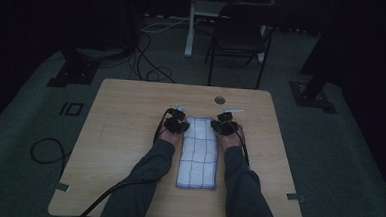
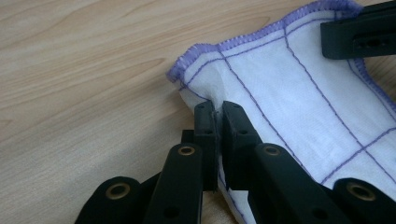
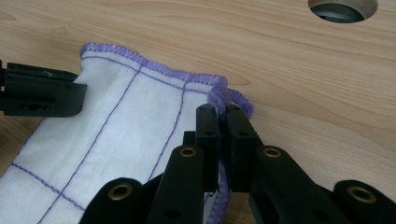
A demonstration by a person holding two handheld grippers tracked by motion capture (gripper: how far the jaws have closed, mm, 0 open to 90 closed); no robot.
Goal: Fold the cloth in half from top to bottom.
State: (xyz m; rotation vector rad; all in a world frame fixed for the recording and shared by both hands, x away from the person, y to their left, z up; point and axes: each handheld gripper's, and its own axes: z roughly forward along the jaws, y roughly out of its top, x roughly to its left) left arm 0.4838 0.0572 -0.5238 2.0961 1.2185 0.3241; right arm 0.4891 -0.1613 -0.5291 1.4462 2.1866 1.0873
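White cloth (image 1: 199, 151), far corners between each hand-held gripper's closed jaws.

Cloth (image 1: 199, 151) on table (image 1: 125, 130), between grippers

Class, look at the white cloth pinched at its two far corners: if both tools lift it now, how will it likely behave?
The cloth will probably hang limp and sag in the middle: it already puckers where the left tool pinches it. It looks thin and light, so it should lift easily. The right tool grips only the stitched corner edge, so that corner might slip out.
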